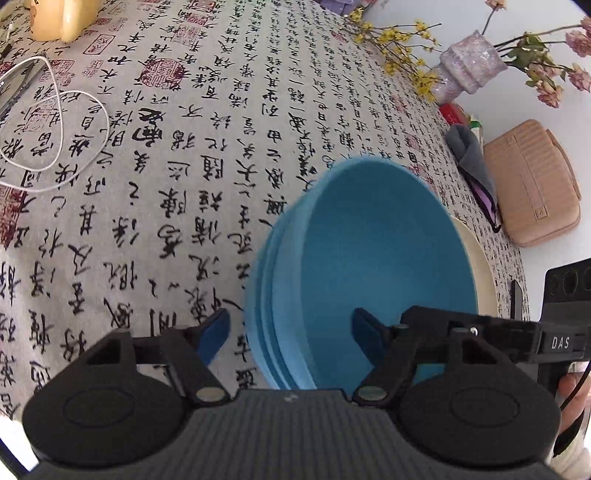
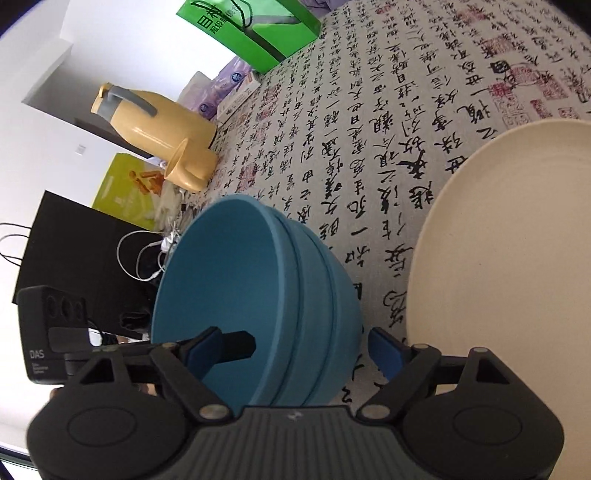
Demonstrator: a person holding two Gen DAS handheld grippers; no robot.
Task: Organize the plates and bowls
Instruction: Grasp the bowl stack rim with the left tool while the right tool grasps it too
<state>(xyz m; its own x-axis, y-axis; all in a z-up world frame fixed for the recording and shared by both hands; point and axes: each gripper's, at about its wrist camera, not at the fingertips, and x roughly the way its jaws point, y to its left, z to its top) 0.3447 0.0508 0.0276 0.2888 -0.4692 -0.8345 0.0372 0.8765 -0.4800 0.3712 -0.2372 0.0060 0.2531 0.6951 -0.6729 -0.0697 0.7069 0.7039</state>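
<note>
A stack of blue bowls [image 1: 369,266] stands nested on the calligraphy-print tablecloth, and it also shows in the right wrist view [image 2: 258,295]. A cream plate [image 2: 509,258] lies beside the stack; in the left wrist view only the plate's rim [image 1: 476,258] shows behind the bowls. My left gripper [image 1: 291,332] is open, its jaws straddling the near wall of the stack, one finger inside and one outside. My right gripper [image 2: 295,347] is open and straddles the opposite wall the same way. The other gripper's finger [image 2: 236,345] shows inside the top bowl.
A yellow jug [image 2: 159,125], a green bag [image 2: 251,29], a black bag [image 2: 81,251] and white cables [image 1: 55,122] sit along one table side. A vase with flowers [image 1: 469,62], a tan pouch [image 1: 532,184] and a grey cloth [image 1: 469,151] line the other edge.
</note>
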